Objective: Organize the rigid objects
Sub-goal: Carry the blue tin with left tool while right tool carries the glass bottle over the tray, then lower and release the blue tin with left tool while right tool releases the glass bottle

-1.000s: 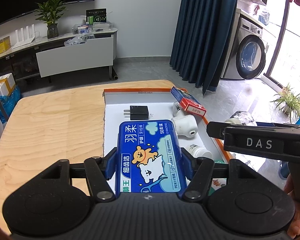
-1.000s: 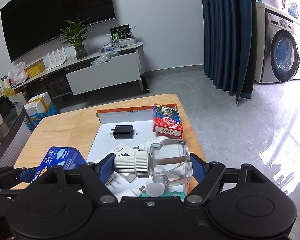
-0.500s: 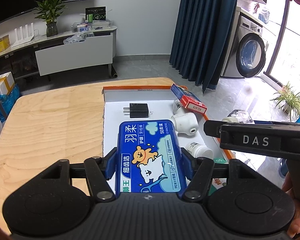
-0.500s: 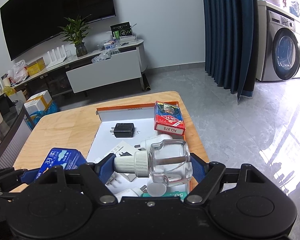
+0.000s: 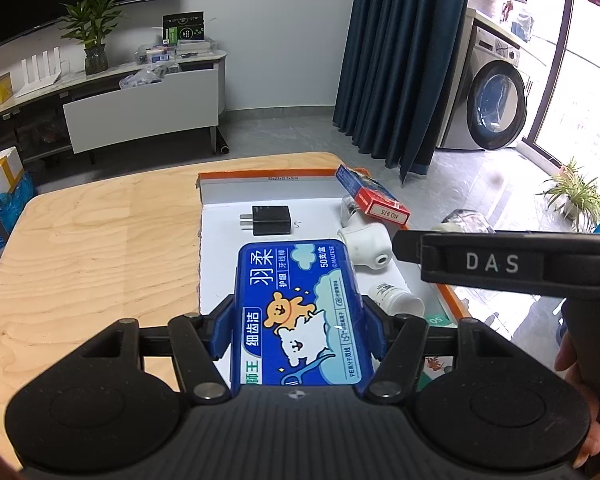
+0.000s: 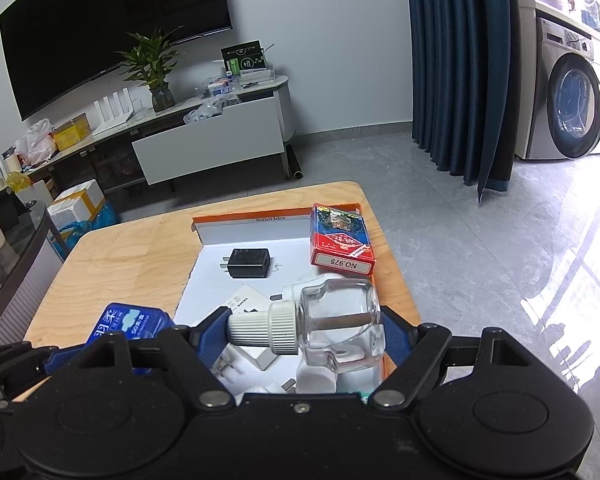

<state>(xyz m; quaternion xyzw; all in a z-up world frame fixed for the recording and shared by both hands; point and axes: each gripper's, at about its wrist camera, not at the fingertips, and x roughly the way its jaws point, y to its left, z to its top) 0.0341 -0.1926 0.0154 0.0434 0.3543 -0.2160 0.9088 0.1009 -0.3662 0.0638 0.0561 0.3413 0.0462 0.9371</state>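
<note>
A blue floss-pick box (image 5: pixel 298 312) sits clamped between the left gripper (image 5: pixel 298 322) fingers, a clear glass bottle (image 6: pixel 332 330) lies sideways, pinched between the right gripper (image 6: pixel 302 336) fingers, both above the orange-rimmed tray (image 6: pixel 240 216), black charger (image 6: pixel 249 263) beyond them.
</note>
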